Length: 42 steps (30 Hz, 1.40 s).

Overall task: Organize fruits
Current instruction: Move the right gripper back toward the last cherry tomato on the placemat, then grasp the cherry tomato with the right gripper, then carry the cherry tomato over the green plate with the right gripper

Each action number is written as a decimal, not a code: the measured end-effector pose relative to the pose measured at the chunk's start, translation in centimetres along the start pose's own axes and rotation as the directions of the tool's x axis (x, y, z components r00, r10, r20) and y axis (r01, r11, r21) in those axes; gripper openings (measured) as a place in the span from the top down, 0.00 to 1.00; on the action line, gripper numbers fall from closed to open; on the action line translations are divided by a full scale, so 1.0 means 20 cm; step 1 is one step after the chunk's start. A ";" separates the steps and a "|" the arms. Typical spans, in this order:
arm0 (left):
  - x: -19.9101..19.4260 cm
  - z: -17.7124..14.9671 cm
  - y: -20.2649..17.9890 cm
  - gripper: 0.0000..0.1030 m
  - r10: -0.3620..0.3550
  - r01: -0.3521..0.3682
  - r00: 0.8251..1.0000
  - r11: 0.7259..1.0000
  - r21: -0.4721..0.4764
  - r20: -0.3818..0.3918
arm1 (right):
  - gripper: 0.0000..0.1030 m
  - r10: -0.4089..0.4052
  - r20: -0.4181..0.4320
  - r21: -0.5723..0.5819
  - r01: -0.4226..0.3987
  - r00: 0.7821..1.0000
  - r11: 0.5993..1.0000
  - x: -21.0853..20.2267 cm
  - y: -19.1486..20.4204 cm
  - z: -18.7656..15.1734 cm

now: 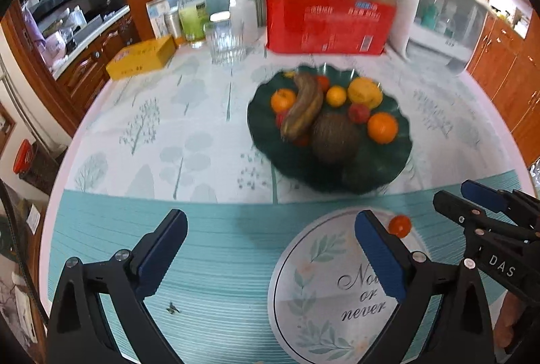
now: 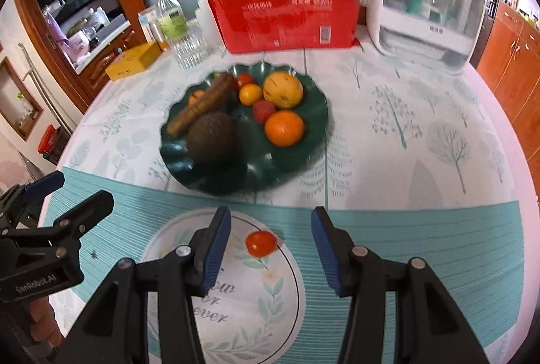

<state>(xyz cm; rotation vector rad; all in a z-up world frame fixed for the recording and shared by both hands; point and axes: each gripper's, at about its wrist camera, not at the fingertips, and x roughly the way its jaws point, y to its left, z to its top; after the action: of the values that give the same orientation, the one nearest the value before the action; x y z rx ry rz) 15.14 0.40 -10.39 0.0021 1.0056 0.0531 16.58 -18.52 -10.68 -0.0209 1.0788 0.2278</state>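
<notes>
A dark green scalloped plate (image 1: 378, 175) (image 2: 287, 168) in the middle of the table holds a brown banana (image 1: 303, 110) (image 2: 202, 109), a dark round fruit (image 1: 334, 137) (image 2: 211, 137), oranges (image 1: 382, 127) (image 2: 284, 128), a yellow fruit (image 2: 282, 89) and small red fruits. A small tomato (image 1: 399, 225) (image 2: 260, 243) lies on the far edge of a white round plate (image 1: 314, 289) (image 2: 256, 313) with leaf print. My left gripper (image 1: 270, 256) is open and empty, left of the tomato. My right gripper (image 2: 270, 249) is open, with the tomato between its fingers, untouched.
A red box of jars (image 1: 330, 19) (image 2: 287, 19), a white appliance (image 1: 445, 23) (image 2: 425, 6), a glass (image 1: 224, 43) (image 2: 189, 48), bottles and a yellow box (image 1: 141, 56) (image 2: 133, 61) stand along the table's far side. Wooden cabinets flank both sides.
</notes>
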 end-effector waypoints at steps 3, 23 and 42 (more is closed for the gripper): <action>0.10 -0.04 0.00 0.04 -0.005 0.004 0.999 1.000 -0.020 -0.043 | 0.52 -0.005 -0.031 0.001 0.005 0.999 1.000 0.09 -0.01 -0.04; 0.36 -0.09 0.03 0.04 -0.013 -0.002 0.987 0.996 -0.091 -0.158 | 0.52 0.055 -0.104 -0.079 -0.063 0.993 0.995 0.33 0.07 -0.12; 0.30 -0.11 0.05 0.04 -0.033 0.018 0.987 0.995 -0.099 -0.155 | 0.72 0.113 -0.104 -0.100 -0.124 0.988 0.987 0.27 0.17 -0.17</action>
<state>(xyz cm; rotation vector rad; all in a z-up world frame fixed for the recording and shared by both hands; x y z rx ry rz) 16.42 1.56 -16.68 -0.1058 1.1586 0.0798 15.39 -14.65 -16.69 -0.0642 1.1662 0.3950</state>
